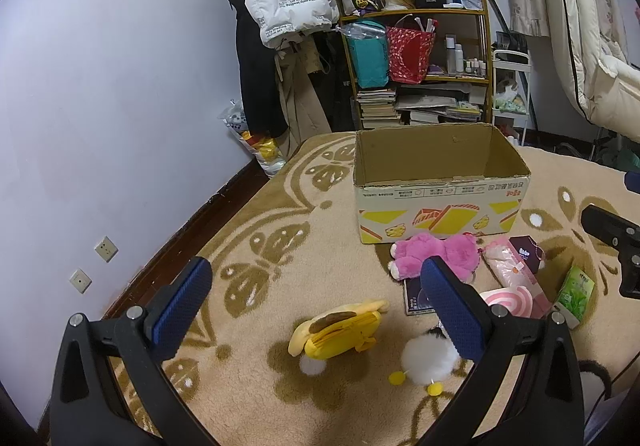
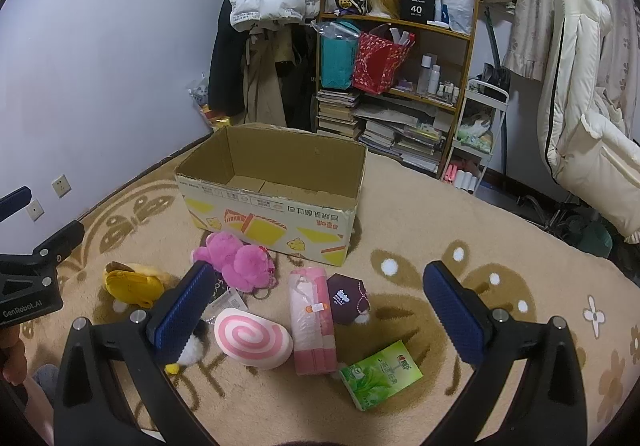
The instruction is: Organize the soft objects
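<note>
I've got both grippers hovering, left gripper (image 1: 316, 298) and right gripper (image 2: 320, 298), jaws wide apart and empty, ready to pick. The box (image 2: 276, 202) stands open and looks empty; the soft things lie just in front of it: pink plush (image 2: 236, 260), yellow plush (image 1: 340, 330), swirl cushion (image 2: 252, 338).

Both grippers look the same: the left gripper (image 1: 316, 310) and right gripper (image 2: 316, 306) have chunky black plastic arms, silver screws at the joints and textured blue finger pads (image 1: 452, 314). White "GenRobot.AI" lettering marks the left one's body.
</note>
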Available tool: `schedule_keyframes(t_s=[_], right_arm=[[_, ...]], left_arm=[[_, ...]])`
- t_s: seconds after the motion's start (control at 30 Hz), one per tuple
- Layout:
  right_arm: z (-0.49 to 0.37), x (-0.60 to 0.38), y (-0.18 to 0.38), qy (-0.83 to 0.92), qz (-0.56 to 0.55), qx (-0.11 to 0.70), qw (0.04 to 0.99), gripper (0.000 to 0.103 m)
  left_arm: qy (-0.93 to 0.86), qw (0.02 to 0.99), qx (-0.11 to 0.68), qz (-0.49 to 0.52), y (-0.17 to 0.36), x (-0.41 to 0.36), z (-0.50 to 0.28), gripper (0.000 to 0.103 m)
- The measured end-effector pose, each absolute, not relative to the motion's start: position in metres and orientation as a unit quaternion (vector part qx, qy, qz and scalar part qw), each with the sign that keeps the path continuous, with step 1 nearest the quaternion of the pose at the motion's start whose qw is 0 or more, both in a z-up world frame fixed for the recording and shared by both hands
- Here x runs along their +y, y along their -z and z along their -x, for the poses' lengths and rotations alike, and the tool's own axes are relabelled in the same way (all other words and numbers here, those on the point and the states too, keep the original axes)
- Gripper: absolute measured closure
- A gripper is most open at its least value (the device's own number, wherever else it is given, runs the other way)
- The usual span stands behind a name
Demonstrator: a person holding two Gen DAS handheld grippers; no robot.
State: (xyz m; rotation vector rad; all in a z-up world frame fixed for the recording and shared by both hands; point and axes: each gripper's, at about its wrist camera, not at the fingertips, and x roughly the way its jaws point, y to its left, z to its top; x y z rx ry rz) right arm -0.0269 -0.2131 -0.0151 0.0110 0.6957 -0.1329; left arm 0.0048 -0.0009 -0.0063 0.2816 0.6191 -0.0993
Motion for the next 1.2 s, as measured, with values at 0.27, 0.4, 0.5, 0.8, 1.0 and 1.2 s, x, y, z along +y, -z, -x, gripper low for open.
schedule_keyframes(t_s=[0.27,0.4,0.5,0.8,1.0,1.2], right_arm=[[0.028,-0.214,0.022,0.065,-0.004,0.345,0.936,0.000],[0.027,-0.215,0.025,0.065,-0.002,0.347,0.935,0.000],[0.027,-0.215,0.025,0.066,-0.002,0.347,0.935,0.000],[0.027,-0.215,0.025,0.066,-0.001,0.348,0.935,0.000],[0.026,-0.215,0.025,0.066,0.000,0.349,0.935,0.000],[0.026,-0.215,0.025,0.066,0.000,0.349,0.935,0.000]], left_arm=[[0.050,0.940,0.307,-0.138,0.006,0.000,-0.006,0.000],[0.049,0.940,0.308,-0.138,0.007,0.000,-0.006,0.000],[0.050,0.940,0.307,-0.139,0.007,0.000,-0.006,0.000],[0.050,0.940,0.308,-0.140,0.008,-0.001,-0.007,0.000],[0.052,0.939,0.308,-0.145,0.010,-0.002,-0.007,0.000],[0.053,0.939,0.309,-0.144,0.010,-0.002,-0.007,0.000]])
